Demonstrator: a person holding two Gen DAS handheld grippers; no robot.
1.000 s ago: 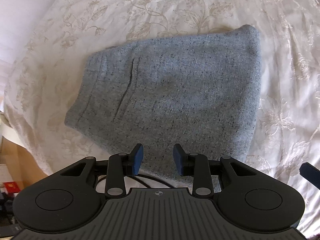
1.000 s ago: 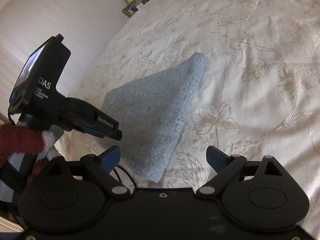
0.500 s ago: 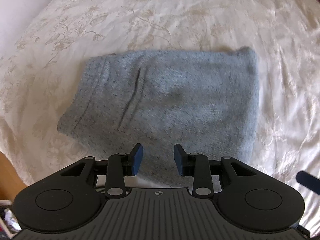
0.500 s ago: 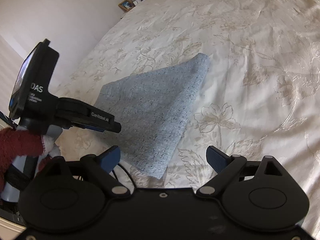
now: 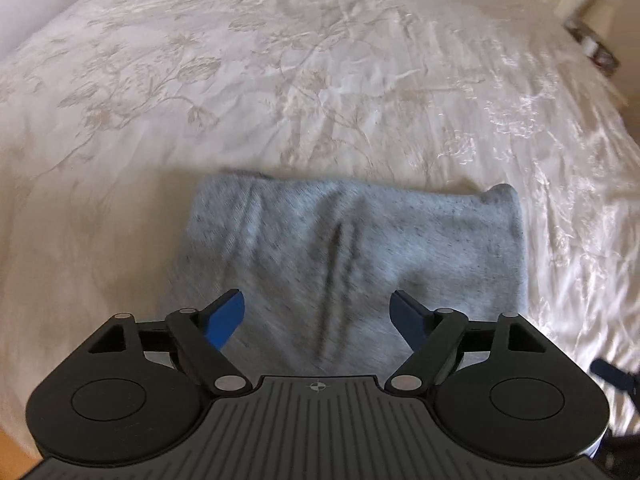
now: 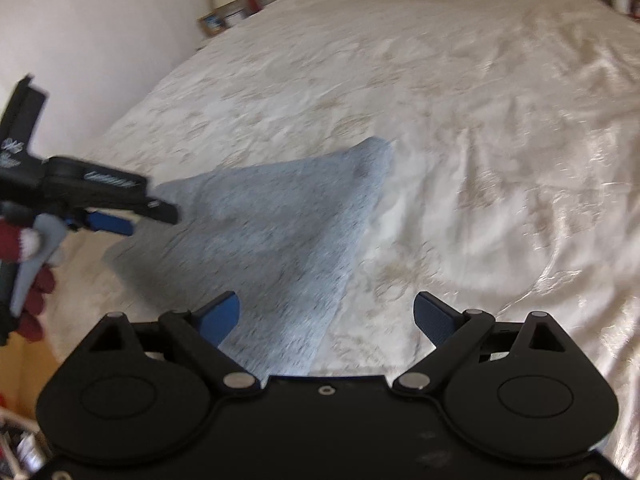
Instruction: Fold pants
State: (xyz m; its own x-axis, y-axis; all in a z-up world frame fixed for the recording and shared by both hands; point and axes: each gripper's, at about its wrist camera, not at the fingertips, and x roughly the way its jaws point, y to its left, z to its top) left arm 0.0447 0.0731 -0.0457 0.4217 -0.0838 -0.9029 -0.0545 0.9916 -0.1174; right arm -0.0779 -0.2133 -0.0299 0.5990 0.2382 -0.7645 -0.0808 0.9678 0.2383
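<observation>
The grey speckled pants [image 5: 360, 248] lie folded into a compact rectangle on the cream floral bedspread [image 5: 320, 80]. My left gripper [image 5: 318, 314] is open and empty, held just above the near edge of the pants. My right gripper [image 6: 326, 316] is open and empty over the near right corner of the pants [image 6: 280, 232]. The left gripper also shows in the right wrist view [image 6: 108, 216], held by a hand in a dark red glove [image 6: 32, 280]. Both views are blurred by motion.
The bedspread [image 6: 480, 140] reaches far beyond the pants on all sides. A nightstand with small items [image 6: 228, 16] stands by the wall at the far left. Another shelf with items [image 5: 592, 40] sits at the far right. A wooden floor edge [image 5: 16, 452] shows at the lower left.
My left gripper has opened from nearly shut to wide. Both grippers have pulled back and tilted up, so the pants sit lower in view and more bed shows. The pants have not moved.
</observation>
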